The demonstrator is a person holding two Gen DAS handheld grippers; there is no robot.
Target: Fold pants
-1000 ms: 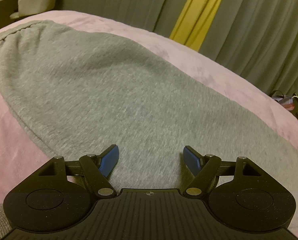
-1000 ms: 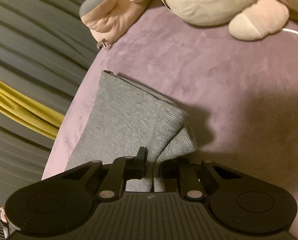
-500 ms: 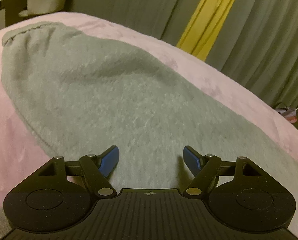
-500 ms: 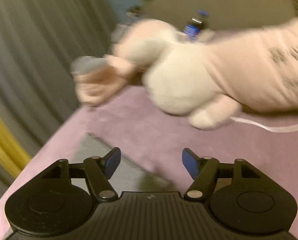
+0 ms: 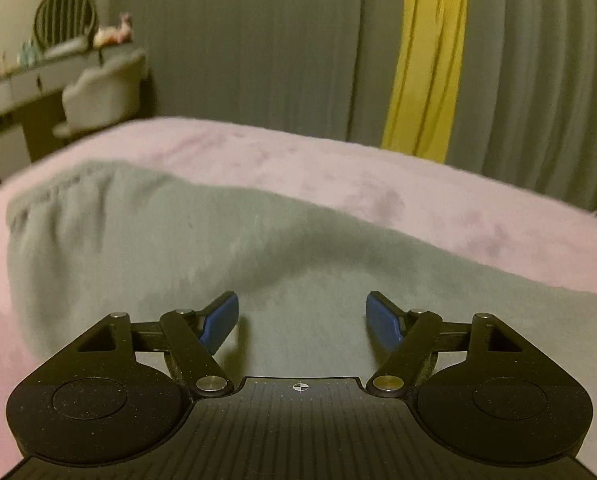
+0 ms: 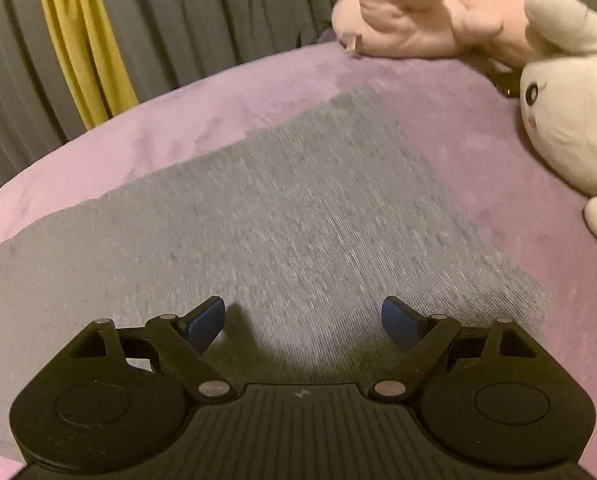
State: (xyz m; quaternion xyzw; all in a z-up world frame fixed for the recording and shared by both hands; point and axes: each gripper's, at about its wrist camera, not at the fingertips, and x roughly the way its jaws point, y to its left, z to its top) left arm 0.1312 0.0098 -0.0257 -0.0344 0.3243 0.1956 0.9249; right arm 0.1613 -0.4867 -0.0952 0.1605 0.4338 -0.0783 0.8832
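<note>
The right gripper (image 6: 302, 316) hangs just over the grey pants (image 6: 282, 216), its blue pads (image 6: 398, 322) spread wide and the jaws opening further, with nothing pinched between them; only flat cloth lies under the gap. Past it the leg end of the pants runs toward the far side of the pink blanket (image 6: 202, 116), and its hem stops short of a white plush toy (image 6: 566, 132) and a pink plush toy (image 6: 402, 24) lying by the bed's edge.

The left gripper (image 5: 302, 316) stands wide apart too and grasps nothing, poised above the broader part of the pants (image 5: 170, 248), whose gathered waistband (image 5: 54, 204) lies off to the left. The cloth there looks blurred. Beyond the blanket (image 5: 338, 168) hang grey curtains (image 5: 250, 40) with a yellow strip (image 5: 426, 60), and a desk with a pale chair (image 5: 102, 92) stands in the far corner.
</note>
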